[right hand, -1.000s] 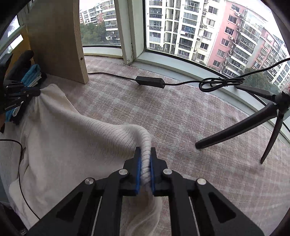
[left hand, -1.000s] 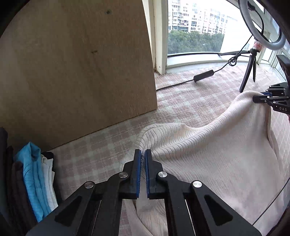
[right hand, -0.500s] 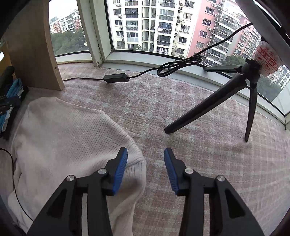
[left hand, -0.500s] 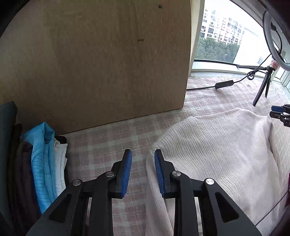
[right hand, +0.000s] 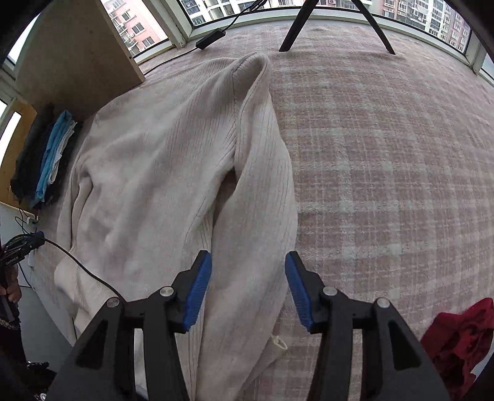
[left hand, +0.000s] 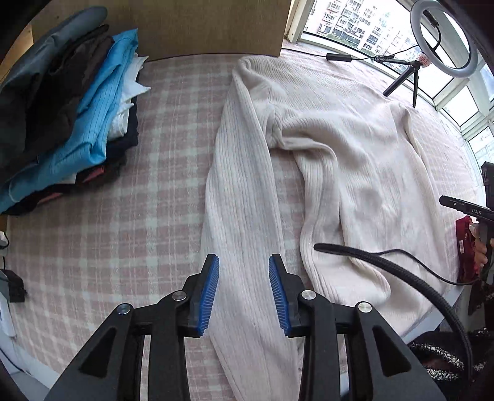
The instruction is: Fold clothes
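A cream ribbed sweater (left hand: pixel 339 129) lies spread flat on the pink checked surface (left hand: pixel 117 234), both sleeves pointing toward me. My left gripper (left hand: pixel 244 293) is open and empty, its jaws straddling the left sleeve (left hand: pixel 244 197) from above. My right gripper (right hand: pixel 248 291) is open and empty, above the right sleeve (right hand: pixel 259 197). The sweater body shows in the right wrist view (right hand: pixel 148 166). The right gripper also shows at the right edge of the left wrist view (left hand: pixel 472 212).
A stack of folded clothes with a blue shirt on top (left hand: pixel 77 117) sits at the left by a wooden panel (left hand: pixel 216 24). A ring light on a tripod (left hand: pixel 416 64) stands by the window. A black cable (left hand: pixel 386 262) crosses the sweater's hem. A red garment (right hand: pixel 457 336) lies at the right.
Both grippers let go of the sweater's shoulders, opened, and pulled back toward me. The sweater now lies flat, and each gripper hovers over a sleeve.
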A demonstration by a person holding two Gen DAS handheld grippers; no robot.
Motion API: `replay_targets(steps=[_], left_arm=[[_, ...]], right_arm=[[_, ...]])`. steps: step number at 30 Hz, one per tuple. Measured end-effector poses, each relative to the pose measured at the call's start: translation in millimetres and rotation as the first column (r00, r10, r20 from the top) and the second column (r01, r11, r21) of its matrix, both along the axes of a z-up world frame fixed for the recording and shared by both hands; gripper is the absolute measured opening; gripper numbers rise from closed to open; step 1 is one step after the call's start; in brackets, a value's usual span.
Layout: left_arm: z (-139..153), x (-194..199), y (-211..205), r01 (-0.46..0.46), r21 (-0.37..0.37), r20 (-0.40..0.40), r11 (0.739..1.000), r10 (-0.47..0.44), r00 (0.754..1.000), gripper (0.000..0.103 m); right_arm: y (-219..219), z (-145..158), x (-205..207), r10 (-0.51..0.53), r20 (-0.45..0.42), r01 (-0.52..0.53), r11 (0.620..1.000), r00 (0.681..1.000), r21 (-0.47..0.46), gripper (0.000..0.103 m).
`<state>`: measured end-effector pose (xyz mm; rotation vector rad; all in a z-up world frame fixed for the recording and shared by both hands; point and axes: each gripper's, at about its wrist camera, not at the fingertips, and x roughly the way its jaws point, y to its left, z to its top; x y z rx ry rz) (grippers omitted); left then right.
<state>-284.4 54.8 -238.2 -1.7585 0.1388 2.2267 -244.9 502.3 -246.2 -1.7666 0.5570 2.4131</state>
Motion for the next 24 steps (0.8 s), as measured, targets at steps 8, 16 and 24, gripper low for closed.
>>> replay_targets(steps=[8,16,24], left_arm=[[-37.6,50.9,1.7,-0.011,-0.043,0.032,0.999,0.012,0.999,0.037],[-18.3,52.7,-14.8,-0.074,-0.037,-0.040,0.997,0.073,0.997,0.004],[40.2,26.3,-99.1,-0.246,-0.167,-0.215,0.955,0.208,0.954,0.005]], right_arm=[[-39.0,-18.9,33.9,0.061,0.054,-0.065,0.995,0.997,0.070,0.049],[-29.1,0.1,44.3,0.065,-0.034,-0.065,0.998,0.997,-0.003,0.013],[47.5,81.1,57.7,-0.045,-0.119,0.071,0.971,0.992,0.227,0.013]])
